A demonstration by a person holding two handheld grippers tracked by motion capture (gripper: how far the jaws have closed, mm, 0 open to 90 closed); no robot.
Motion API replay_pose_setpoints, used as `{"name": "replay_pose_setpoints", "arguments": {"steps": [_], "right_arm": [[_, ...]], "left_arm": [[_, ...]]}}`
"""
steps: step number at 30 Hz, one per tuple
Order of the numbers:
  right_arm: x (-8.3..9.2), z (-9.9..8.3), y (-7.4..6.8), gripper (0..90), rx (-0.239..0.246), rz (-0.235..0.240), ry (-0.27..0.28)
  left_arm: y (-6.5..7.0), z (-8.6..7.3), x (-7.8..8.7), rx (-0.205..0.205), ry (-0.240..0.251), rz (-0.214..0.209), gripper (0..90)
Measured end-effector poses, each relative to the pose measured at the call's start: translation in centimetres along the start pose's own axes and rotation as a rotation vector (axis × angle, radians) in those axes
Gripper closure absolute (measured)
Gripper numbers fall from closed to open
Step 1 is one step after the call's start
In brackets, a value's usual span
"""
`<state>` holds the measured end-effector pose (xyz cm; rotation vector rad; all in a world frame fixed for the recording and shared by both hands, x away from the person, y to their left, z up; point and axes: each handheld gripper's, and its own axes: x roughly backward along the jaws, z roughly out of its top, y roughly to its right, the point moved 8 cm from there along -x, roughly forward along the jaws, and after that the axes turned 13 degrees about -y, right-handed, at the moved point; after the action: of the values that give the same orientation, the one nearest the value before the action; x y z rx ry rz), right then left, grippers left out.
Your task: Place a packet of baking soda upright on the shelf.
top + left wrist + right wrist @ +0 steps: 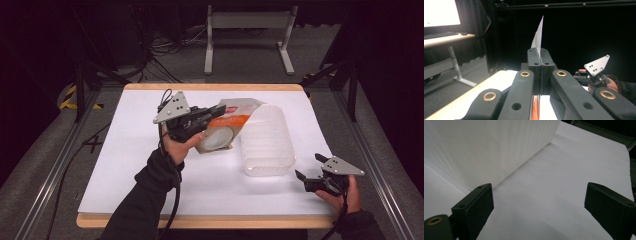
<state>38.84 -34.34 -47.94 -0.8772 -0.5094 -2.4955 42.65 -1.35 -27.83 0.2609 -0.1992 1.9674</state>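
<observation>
L gripper (pixel 216 113) raised over the desk (pixel 150 165) near its middle, tilted, fingers (pixel 541 62) clamped flat together on the edge of a flat packet (pixel 225 131) — white w/ an orange band and a round pale window. Packet off the desk surface at the gripped end, hanging slanted down toward the person, its far side just beside or touching the plastic container (pixel 266 142); cannot tell which. In the left gripper view, packet edge (pixel 538 35) poking up thin and white between the pressed fingers, orange showing below them.

Container: translucent white, ribbed, lying on the desk right of centre, long axis running away from the person.

R gripper (pixel 309 170) low at the near right corner of the desk, held in the person's hand (pixel 345 195), aimed toward the container. Fingers (pixel 475 205) spread wide — nothing between them, only white desk cover. Ribbed container wall (pixel 494 147) close ahead on the left in the right gripper view, not touching the fingers.

R gripper also visible farther off in the left gripper view (pixel 580 77), grey plate on top.
</observation>
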Motion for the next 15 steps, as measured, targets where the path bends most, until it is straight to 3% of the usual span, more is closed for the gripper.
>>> {"name": "replay_pose_setpoints", "arguments": {"steps": [5, 15], "right_arm": [[0.0, 0.0, 0.0, 8.7, 0.003, -0.001, -0.002], [0.0, 0.0, 0.0, 8.5, 0.004, 0.000, -0.001]], "left_arm": [[0.8, 1.6, -2.4, -0.013, 0.014, -0.044, 90.0], [3.3, 3.2, -7.6, -0.026, 0.013, -0.134, 90.0]]}}
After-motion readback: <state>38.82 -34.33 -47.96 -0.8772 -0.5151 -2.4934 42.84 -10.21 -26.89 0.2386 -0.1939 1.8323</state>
